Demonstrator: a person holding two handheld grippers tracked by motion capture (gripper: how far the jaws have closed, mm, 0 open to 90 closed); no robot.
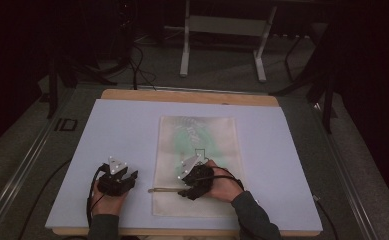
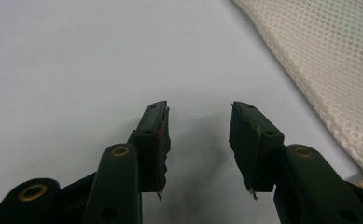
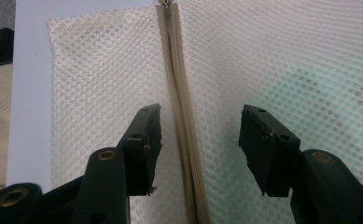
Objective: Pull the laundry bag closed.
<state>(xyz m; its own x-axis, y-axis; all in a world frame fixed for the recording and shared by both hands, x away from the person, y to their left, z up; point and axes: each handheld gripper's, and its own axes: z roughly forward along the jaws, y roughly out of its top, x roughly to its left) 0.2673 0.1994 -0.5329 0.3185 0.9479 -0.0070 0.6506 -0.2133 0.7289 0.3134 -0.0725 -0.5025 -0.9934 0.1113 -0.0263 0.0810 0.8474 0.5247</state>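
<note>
Here, 1 mesh bag (image 1: 197,165), 1 zipper (image 3: 181,116), 2 parted grippers (image 2: 198,140).

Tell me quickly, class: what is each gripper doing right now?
Left gripper: jaws open, holding nothing, over the bare white board.
Right gripper: jaws open, holding nothing, straddling the zipper of the mesh bag.

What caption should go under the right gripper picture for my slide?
The open right gripper hovers over a cream mesh bag, its jaws on either side of the zipper.
</note>
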